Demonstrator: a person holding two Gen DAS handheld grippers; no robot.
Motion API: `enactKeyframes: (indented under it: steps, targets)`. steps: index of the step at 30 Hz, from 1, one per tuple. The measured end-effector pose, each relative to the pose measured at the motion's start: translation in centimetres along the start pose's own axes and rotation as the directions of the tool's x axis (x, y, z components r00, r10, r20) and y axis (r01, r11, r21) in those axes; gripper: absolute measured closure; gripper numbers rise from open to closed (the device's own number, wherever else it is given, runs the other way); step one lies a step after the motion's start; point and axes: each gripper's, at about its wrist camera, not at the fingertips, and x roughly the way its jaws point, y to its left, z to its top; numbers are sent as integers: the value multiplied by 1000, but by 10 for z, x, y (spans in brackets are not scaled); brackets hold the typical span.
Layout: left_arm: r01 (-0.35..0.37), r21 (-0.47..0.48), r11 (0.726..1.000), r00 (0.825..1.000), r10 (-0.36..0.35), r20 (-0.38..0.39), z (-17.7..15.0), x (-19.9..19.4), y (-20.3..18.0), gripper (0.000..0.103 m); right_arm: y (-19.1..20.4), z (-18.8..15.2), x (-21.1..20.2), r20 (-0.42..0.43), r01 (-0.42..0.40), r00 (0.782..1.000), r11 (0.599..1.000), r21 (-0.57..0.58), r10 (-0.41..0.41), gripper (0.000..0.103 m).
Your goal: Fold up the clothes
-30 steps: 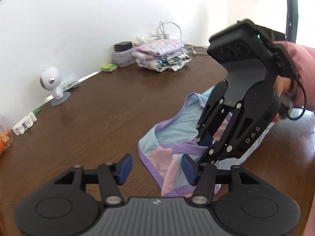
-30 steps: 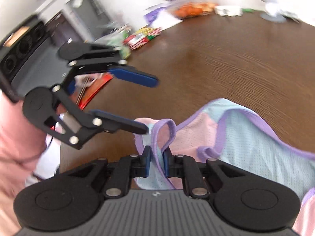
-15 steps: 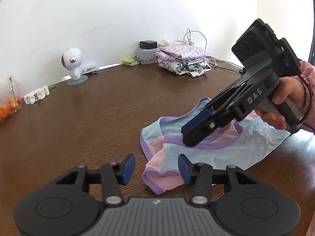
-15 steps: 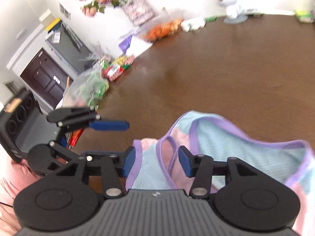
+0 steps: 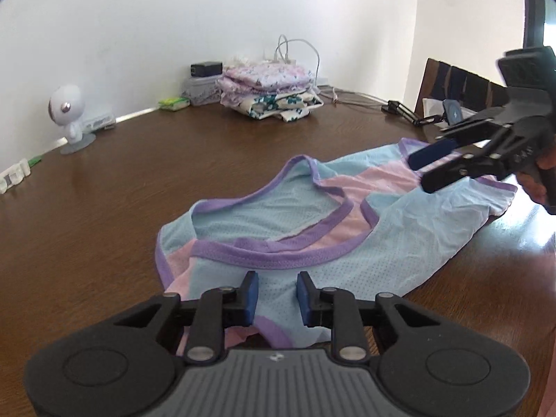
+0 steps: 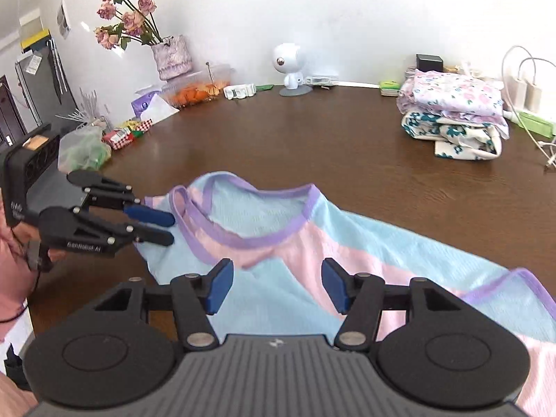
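Your left gripper (image 5: 276,293) points down at a slant, and its jaws have just been closing, with a narrow gap left and cloth showing between them. Your right gripper (image 6: 274,286) also tilts down, jaws wide apart, pads pressing on nothing.

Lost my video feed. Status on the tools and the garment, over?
Left tool closing over the blue, pink and purple mesh top, not pinching. Right tool open above it. Brown wooden table ahead unobstructed.

White toy robot (image 6: 291,66), vase of roses (image 6: 172,56), chargers (image 6: 526,92)
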Motion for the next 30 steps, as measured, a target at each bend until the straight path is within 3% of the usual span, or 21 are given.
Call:
enactKeyframes:
  steps: [8,17,20,22,23,28,30]
  targets:
    - [-63,-32,998,998,62,-23,-6,-4,1,80,-16,-68,-61,33,152,988,988,34,-153,45]
    - [-127,-69,990,991,123,-49,3,-4,-8,80,-80,-129,-122,25,343,935,918,199,-354,44]
    - [-89,-69,994,995,92,34,17,-20,-21,74,-92,-142,-140,58,328,934,912,246,-351,44]
    - [-44,-54,998,996,48,76,32,-25,-35,58,-97,-143,-146,81,305,939,918,252,-335,44]
    - [-26,-41,999,996,29,80,40,-24,-44,58,-98,-140,-146,90,288,944,924,250,-319,44]
    - [29,10,1000,999,-29,-36,73,20,-83,60,-98,-106,-121,106,172,975,969,180,-193,46]
    - [42,13,999,996,-41,-78,81,38,-88,68,-101,-95,-106,83,159,981,974,160,-173,49]
